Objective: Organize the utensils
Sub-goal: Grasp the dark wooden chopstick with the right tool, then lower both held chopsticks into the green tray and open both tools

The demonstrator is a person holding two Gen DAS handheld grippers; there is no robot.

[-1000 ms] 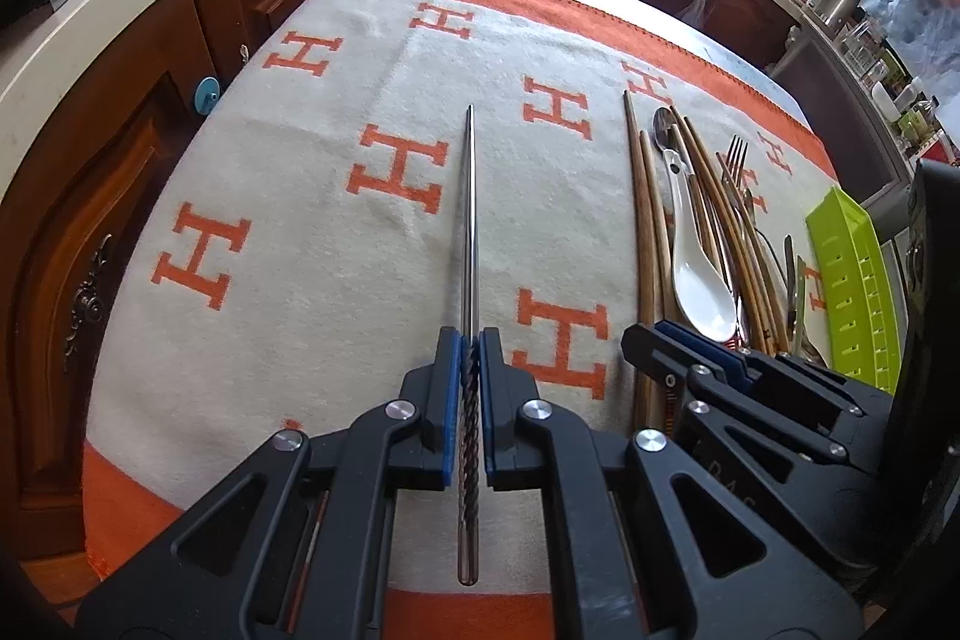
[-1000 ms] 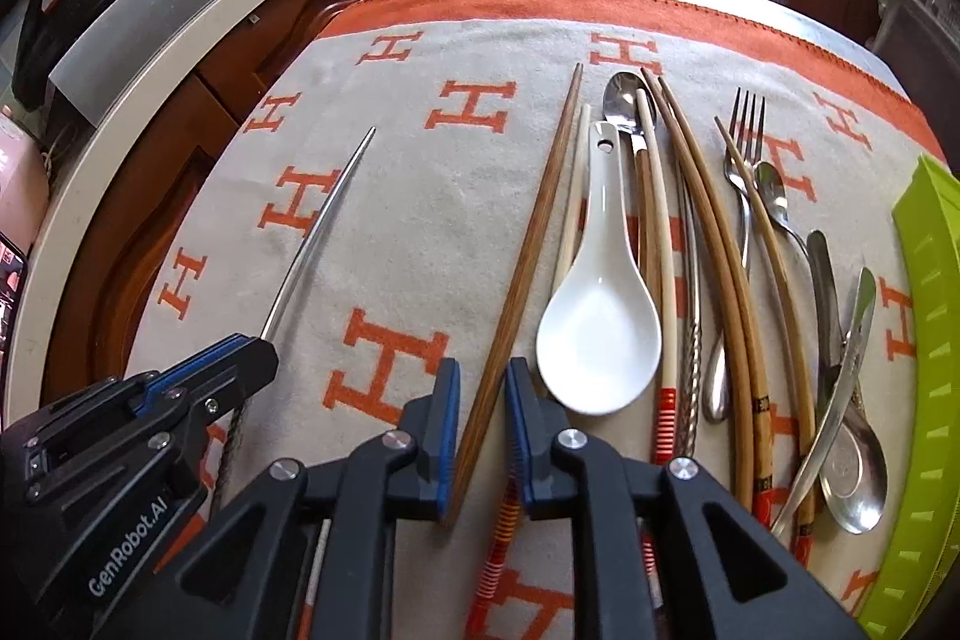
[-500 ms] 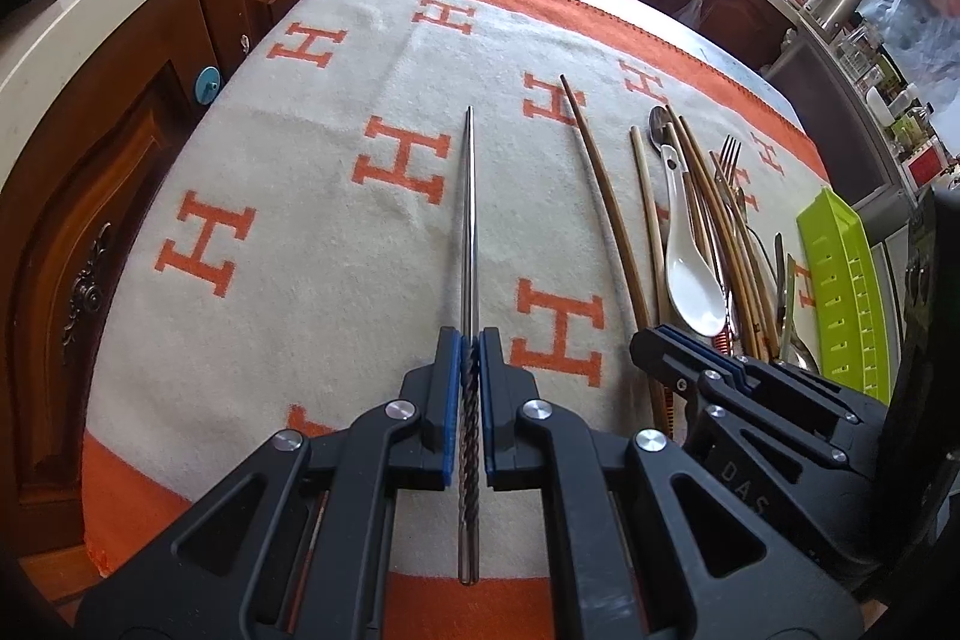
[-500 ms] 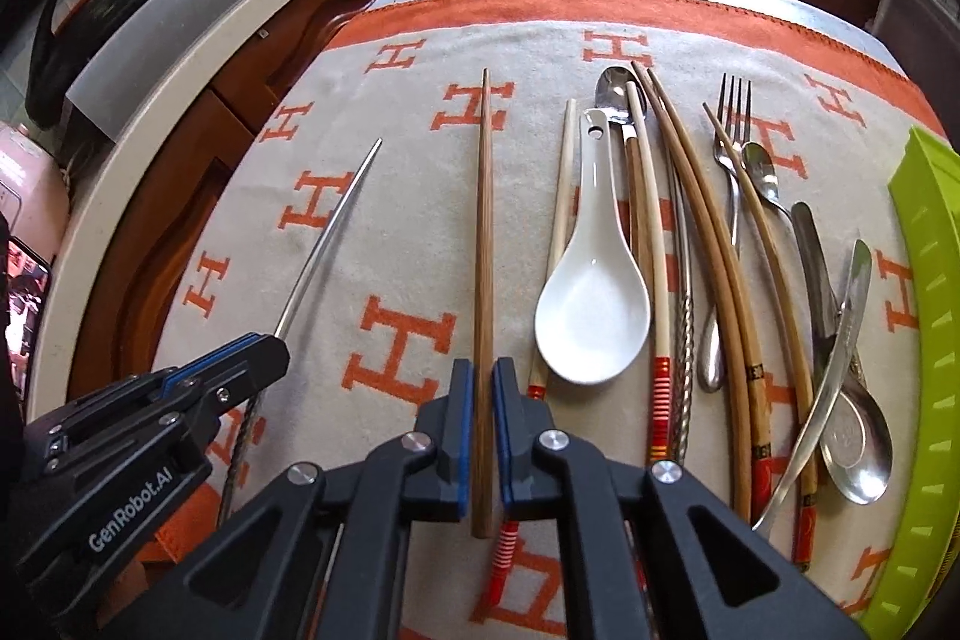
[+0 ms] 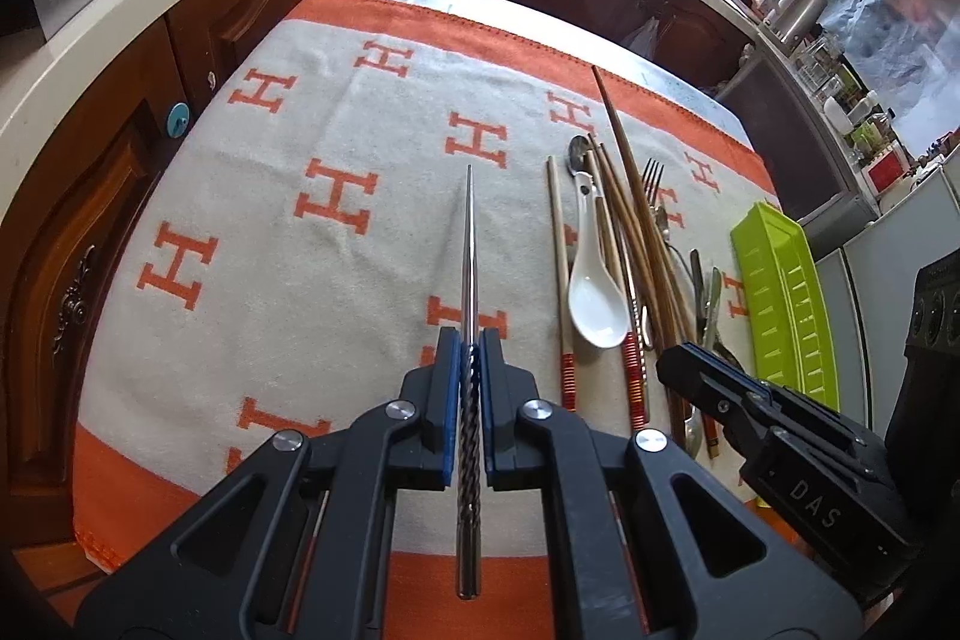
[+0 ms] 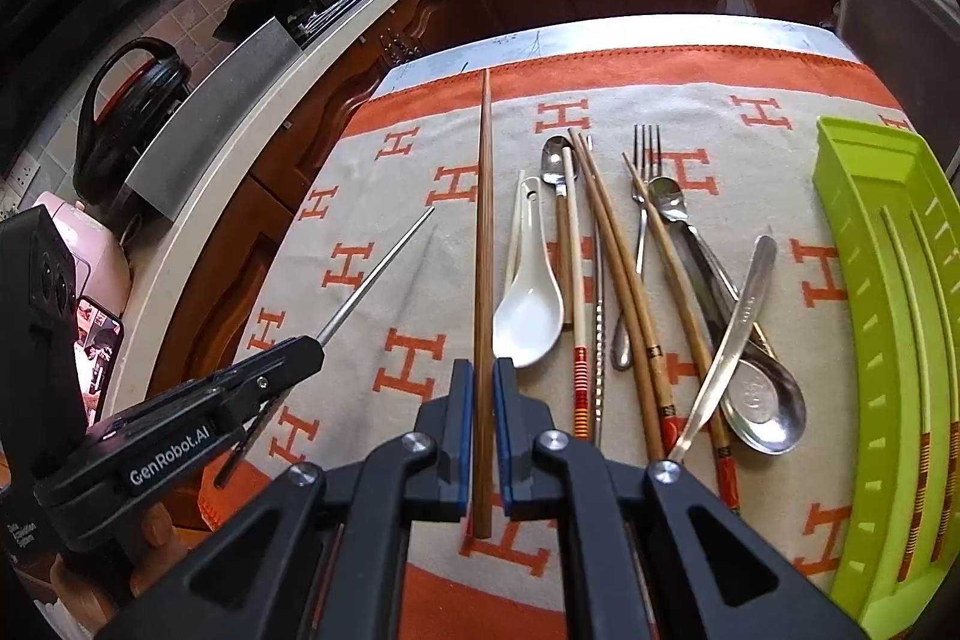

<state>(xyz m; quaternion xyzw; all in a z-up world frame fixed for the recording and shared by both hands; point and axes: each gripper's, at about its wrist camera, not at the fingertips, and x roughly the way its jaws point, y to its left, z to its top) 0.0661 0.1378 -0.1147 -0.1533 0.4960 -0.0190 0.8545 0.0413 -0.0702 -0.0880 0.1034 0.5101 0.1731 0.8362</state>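
left claw (image 5: 471,349) pinching metal chopstick (image 5: 469,244), right claw (image 6: 483,382) pinching wooden chopstick (image 6: 483,220)

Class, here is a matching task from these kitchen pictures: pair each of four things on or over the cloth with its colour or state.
1. metal chopstick
2. dark wooden chopstick
3. soup spoon
4. slotted tray

A. lime green
B. white, lying on the cloth
C. clamped in the right hand-held gripper
D. clamped in the left hand-held gripper

Pairs: 1-D, 2-C, 3-B, 4-A
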